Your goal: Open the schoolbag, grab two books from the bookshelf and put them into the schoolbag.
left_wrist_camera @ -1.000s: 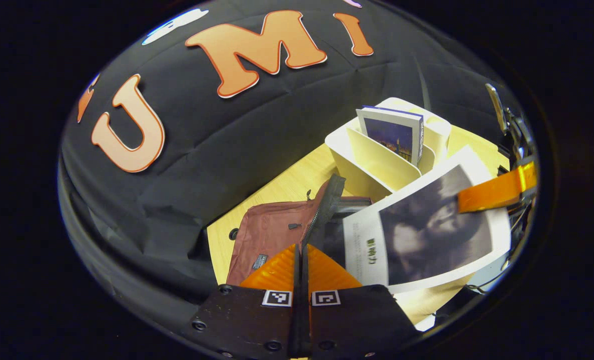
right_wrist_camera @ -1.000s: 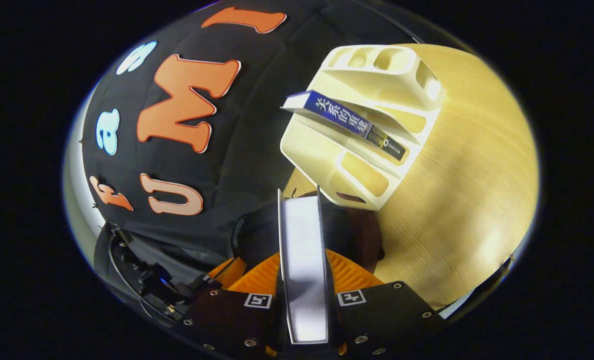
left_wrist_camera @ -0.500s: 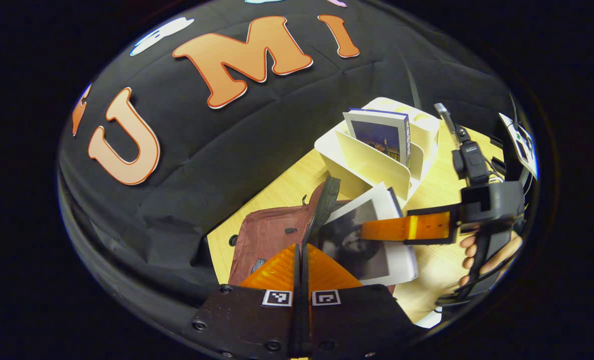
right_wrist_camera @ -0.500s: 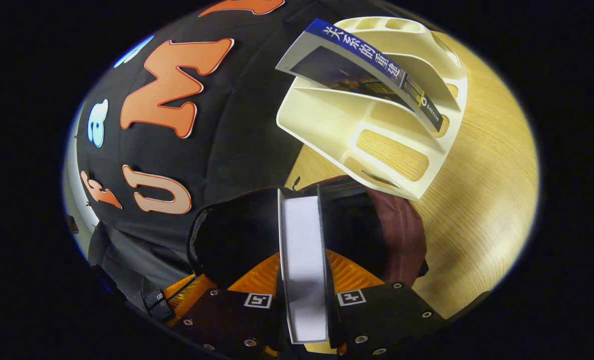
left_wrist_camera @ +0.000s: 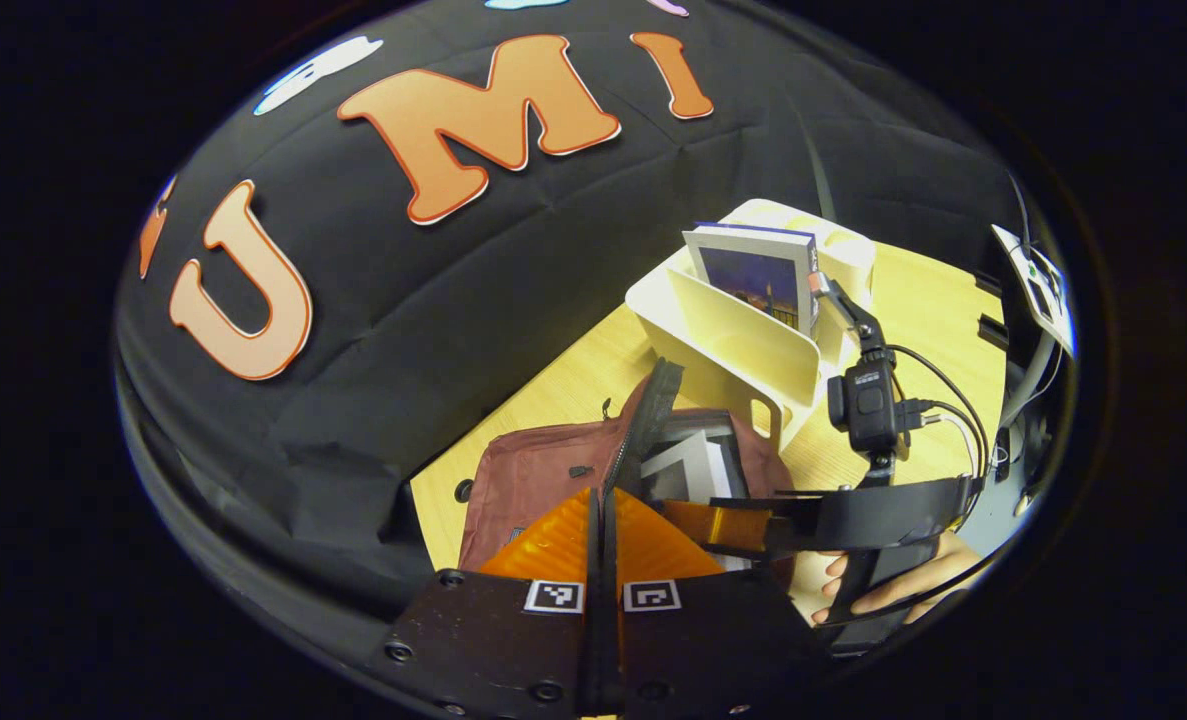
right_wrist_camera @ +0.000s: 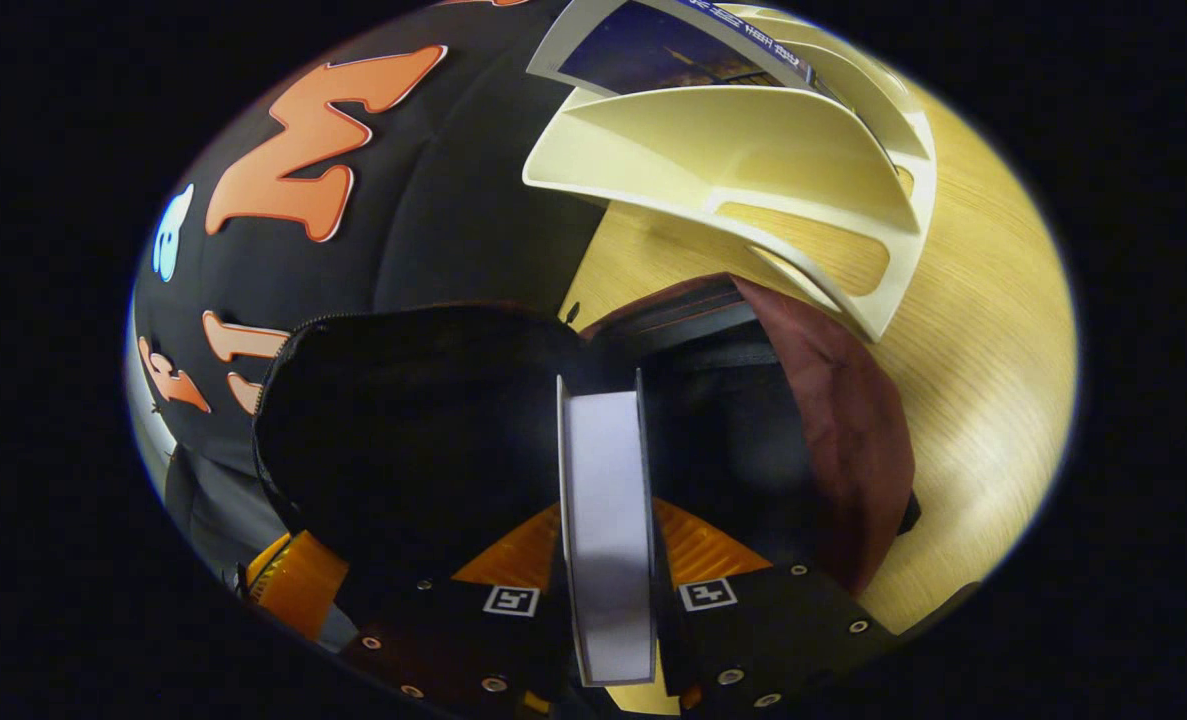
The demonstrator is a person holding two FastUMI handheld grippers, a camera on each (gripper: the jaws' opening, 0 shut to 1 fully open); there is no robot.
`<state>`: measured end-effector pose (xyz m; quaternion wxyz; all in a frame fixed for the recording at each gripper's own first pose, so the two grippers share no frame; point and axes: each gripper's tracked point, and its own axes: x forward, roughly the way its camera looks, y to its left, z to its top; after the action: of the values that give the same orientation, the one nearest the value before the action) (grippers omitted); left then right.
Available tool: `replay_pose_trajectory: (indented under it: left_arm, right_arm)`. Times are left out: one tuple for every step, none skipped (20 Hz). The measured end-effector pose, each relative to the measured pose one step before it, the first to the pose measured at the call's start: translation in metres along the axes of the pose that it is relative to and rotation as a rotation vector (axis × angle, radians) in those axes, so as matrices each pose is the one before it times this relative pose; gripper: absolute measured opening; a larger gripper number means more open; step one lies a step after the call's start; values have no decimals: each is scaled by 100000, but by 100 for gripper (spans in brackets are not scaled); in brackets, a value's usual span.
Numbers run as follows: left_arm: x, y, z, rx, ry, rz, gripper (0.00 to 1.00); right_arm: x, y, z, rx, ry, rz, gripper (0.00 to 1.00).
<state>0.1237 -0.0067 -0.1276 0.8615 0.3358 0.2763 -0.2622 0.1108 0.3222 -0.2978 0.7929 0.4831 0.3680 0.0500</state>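
My right hand-held gripper (right_wrist_camera: 603, 560) is clamped on a white-paged paperback book (right_wrist_camera: 605, 520), a finger flat against each cover, page edges facing me. The book is going down into the open mouth of the maroon fabric schoolbag (right_wrist_camera: 833, 420), which lies on the pale wooden counter (right_wrist_camera: 973, 380); in the left gripper view its corner (left_wrist_camera: 688, 465) stands inside the opening. My left hand-held gripper (left_wrist_camera: 603, 545) is closed on the bag's black zipper flap (left_wrist_camera: 653, 400), lifting it so the mouth stays wide.

I judge the book light and fairly stiff, with glossy covers that could slip, so a grip near the spine edge suits it. The bag is soft and will sag shut if the flap drops.

The second book, a blue-covered paperback (left_wrist_camera: 753, 280), stands upright in a slot of the cream plastic bookshelf (left_wrist_camera: 743, 340), which sits just beside the bag. Its top edge stands clear above the divider, and that is where I would pinch it. Room is tight between the shelf's near wall and the bag's rim; the counter to the right is open.
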Motion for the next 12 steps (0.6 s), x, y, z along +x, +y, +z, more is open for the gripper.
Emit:
replay_pose_trajectory:
  left_arm:
    - [20, 43, -7, -1821, 46, -533, 0]
    - [257, -29, -101, -1141, 304, -577, 1]
    - [102, 74, -95, -513, 366, -257, 1]
    - [176, -127, -229, -171, 471, -408, 0]
    - [81, -91, -31, -155, 221, -399, 0]
    - [-18, -44, -71, -300, 216, -168, 1]
    - [83, -48, -4, -355, -25, -77, 0]
    - [53, 24, -46, -447, 23, -109, 0]
    - [45, -88, -18, -433, -8, -325, 1]
    - [13, 0, -104, -410, 60, -161, 1]
    - [50, 35, -109, -444, 333, 214, 1]
    - [-74, 11, -181, -758, 282, 1, 0]
  right_arm:
    - [-307, -225, 184, -332, 1385, -869, 37]
    - [20, -495, 10, -279, 931, -1400, 39]
    - [-534, -300, 108, -877, 1086, -368, 42]
    - [-163, -492, -65, -492, 1320, -1459, 56]
    - [-402, -521, -58, -641, 1507, -1674, 67]
    - [-237, -656, 174, -1178, 812, -2093, 87]
    - [-360, -554, 215, -1315, 213, -1787, 95]
    - [-320, -584, 264, -1619, 404, -1725, 97]
    - [-317, -536, 248, -1350, 237, -1280, 98]
    - [-433, -345, 366, -898, 259, -491, 98]
    - [-507, -140, 314, -402, -44, 393, 97]
    - [-771, -191, 307, -957, 96, -79, 97]
